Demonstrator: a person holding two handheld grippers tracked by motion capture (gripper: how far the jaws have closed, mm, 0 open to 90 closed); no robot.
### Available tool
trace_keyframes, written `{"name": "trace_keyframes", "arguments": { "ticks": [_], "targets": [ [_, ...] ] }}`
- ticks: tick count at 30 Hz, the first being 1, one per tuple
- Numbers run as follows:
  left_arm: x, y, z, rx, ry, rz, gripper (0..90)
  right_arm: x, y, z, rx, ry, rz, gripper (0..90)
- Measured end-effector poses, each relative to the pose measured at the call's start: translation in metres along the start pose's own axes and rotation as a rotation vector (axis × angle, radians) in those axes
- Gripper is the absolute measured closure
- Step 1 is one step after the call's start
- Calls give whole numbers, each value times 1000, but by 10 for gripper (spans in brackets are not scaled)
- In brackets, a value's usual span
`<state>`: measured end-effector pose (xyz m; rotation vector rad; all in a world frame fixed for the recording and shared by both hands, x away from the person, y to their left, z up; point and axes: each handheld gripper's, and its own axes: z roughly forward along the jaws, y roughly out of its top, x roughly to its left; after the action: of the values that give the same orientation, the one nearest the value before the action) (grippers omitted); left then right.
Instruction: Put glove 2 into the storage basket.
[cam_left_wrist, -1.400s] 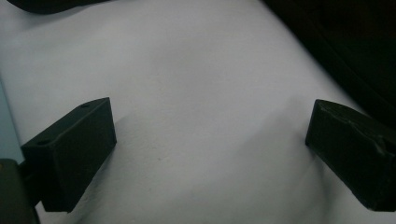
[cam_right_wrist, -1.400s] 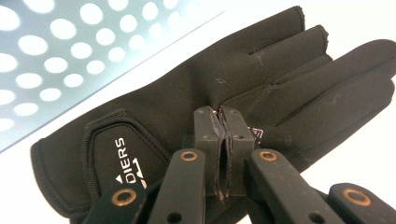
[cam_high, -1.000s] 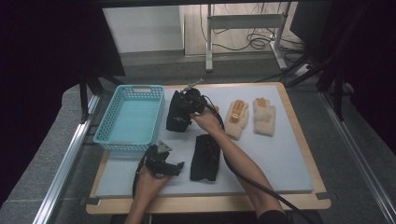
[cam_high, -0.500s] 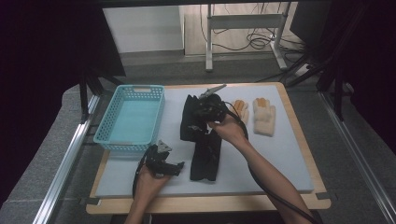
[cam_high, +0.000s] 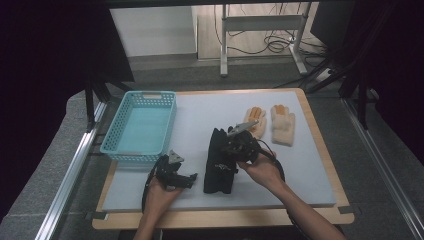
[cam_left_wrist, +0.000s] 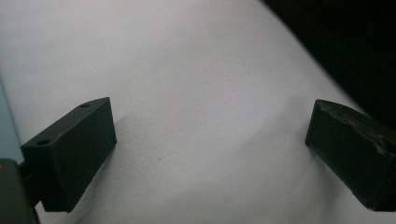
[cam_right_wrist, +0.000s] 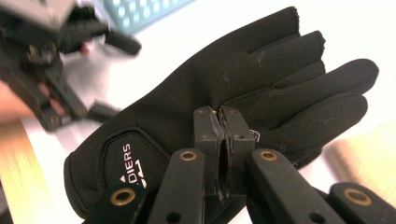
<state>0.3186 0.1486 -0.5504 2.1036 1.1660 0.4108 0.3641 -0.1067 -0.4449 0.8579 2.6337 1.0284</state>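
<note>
My right gripper is shut on a black glove, pinching it near the base of its fingers. From above, that glove hangs over a second black glove lying on the white mat; where one ends and the other begins I cannot tell. My left gripper rests low on the mat left of the gloves. Its jaws stand wide open with bare mat between them. Two tan gloves lie side by side at the far right.
A light blue basket stands at the mat's left side, with nothing in it. The wooden table edge runs along the front. The left gripper shows blurred beyond the held glove, the basket behind it.
My right gripper has carried the black glove from the far side beside the basket toward the front, over the other black glove. The left gripper has stayed put.
</note>
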Motion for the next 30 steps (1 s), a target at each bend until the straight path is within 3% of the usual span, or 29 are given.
{"name": "trace_keyframes", "arguments": {
  "ticks": [3,5,9,12,16,20,23,28,30],
  "targets": [
    [0,0,0,0,0,0,22,3,-8,6,23,-11,1,852],
    [0,0,0,0,1,0,22,2,-20,18,44,-20,29,851],
    [0,0,0,0,1,0,22,-1,-29,31,38,-3,75,847],
    [0,0,0,4,2,6,22,0,-32,36,34,4,82,838],
    [0,0,0,3,2,6,22,-2,-35,45,12,16,76,742],
    [0,0,0,0,1,1,22,-5,-32,39,-11,21,55,618],
    [0,0,0,-1,2,-4,23,-9,-30,27,-39,5,33,588],
    [-1,-1,-2,1,8,3,23,-19,-36,12,-67,-18,20,602],
    [0,-3,-5,7,10,15,21,-28,-46,5,-77,27,39,709]
  ]
}}
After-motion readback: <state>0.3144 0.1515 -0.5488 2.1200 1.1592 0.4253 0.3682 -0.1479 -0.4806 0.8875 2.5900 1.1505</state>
